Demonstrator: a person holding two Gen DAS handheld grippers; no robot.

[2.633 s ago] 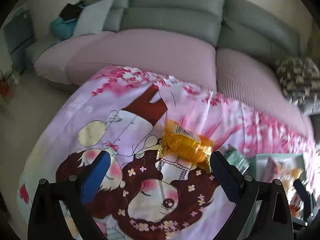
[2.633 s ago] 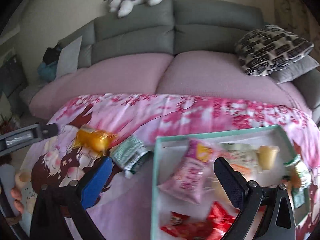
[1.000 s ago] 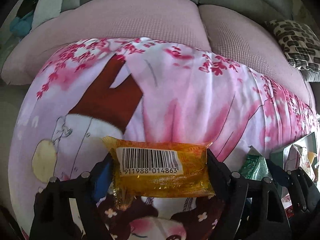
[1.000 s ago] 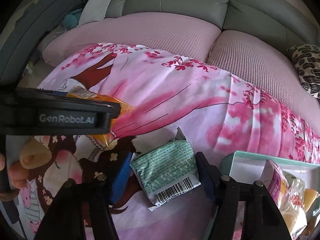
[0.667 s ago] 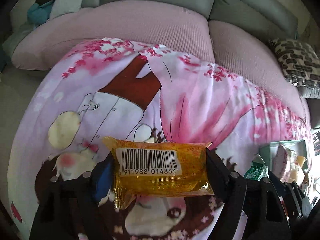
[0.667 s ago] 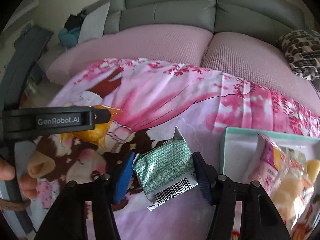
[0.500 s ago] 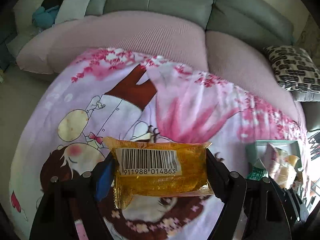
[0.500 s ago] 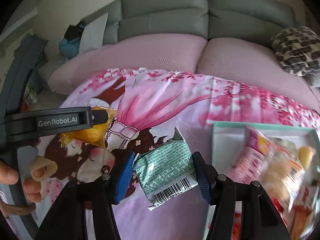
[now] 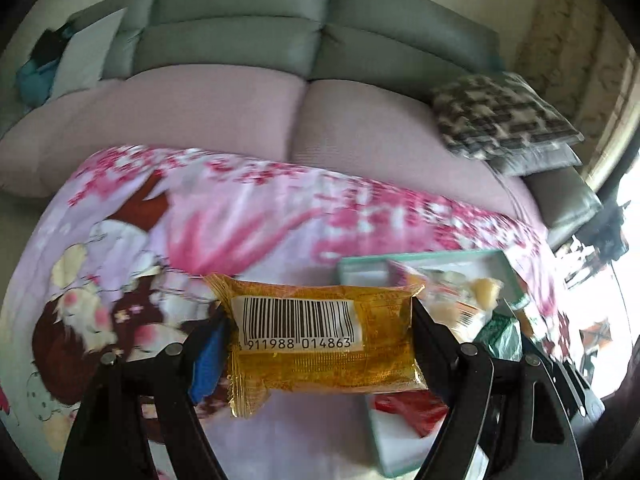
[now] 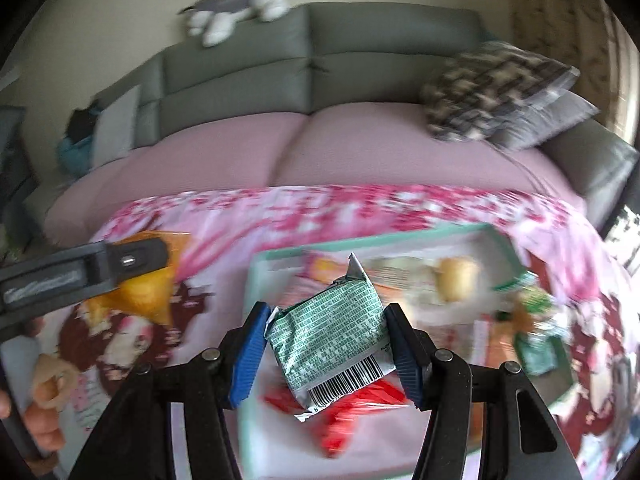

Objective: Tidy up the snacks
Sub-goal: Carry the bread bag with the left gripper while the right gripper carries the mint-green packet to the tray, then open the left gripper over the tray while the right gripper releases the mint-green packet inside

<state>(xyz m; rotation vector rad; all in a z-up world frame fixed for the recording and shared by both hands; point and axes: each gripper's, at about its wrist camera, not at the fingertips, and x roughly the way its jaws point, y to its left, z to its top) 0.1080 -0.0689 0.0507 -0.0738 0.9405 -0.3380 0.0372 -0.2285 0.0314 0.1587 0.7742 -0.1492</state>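
My left gripper (image 9: pixel 316 332) is shut on a yellow snack packet (image 9: pixel 320 364) with a white barcode label, held crosswise above the pink cartoon-print cloth (image 9: pixel 240 220). In the right wrist view my right gripper (image 10: pixel 326 340) is shut on a green-and-white snack packet (image 10: pixel 332 336), held in the air over the mint-rimmed tray (image 10: pixel 400 234). The tray (image 9: pixel 440 256) holds several other snacks and lies to the right of the yellow packet (image 10: pixel 148 292). The left gripper's finger (image 10: pixel 80 272) reaches in from the left there.
A sofa with pink seat covers (image 10: pixel 320 148) and grey backrests stands behind the cloth. A patterned cushion (image 10: pixel 492 92) lies at its right end, a plush toy (image 10: pixel 240 4) on top. A person's hand (image 10: pixel 44 408) shows at lower left.
Both grippers have lifted their packets off the cloth and swung right. The green packet now hangs over the tray, and the tray has come closer in the left wrist view.
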